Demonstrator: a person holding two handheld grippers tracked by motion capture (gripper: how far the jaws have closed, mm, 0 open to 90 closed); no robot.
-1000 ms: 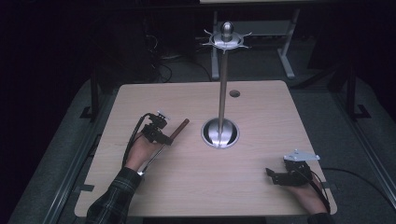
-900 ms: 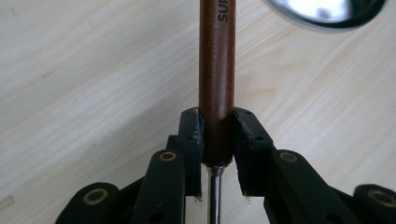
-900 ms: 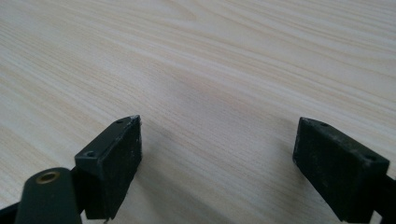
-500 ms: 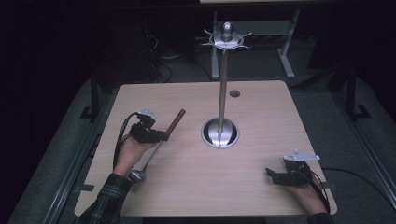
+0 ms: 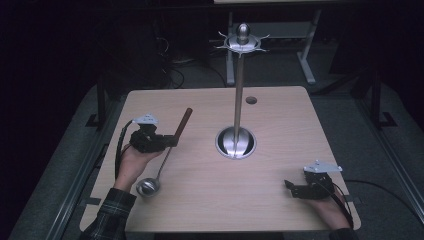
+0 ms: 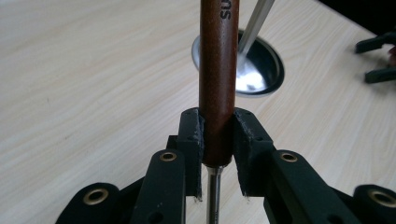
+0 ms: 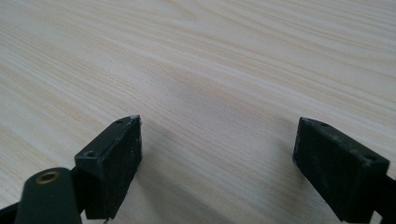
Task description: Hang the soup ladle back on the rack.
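Where its brown handle ends, ladle (image 6: pixel 218 84) clamped between left gripper (image 6: pixel 218 140) jaws

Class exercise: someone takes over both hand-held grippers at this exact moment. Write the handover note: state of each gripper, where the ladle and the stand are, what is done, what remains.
Left hand-held gripper: shut on the ladle, clamped at the lower end of its brown wooden handle; the steel bowl hangs toward the near left of the table.
Right hand-held gripper: open, holding nothing, low over the table's near right corner.
Stand: upright on its round base at the table's middle, hooks at the top bare.
Done: ladle gripped and lifted.
Left, probably: carry the ladle to the stand and hang it on a hook.
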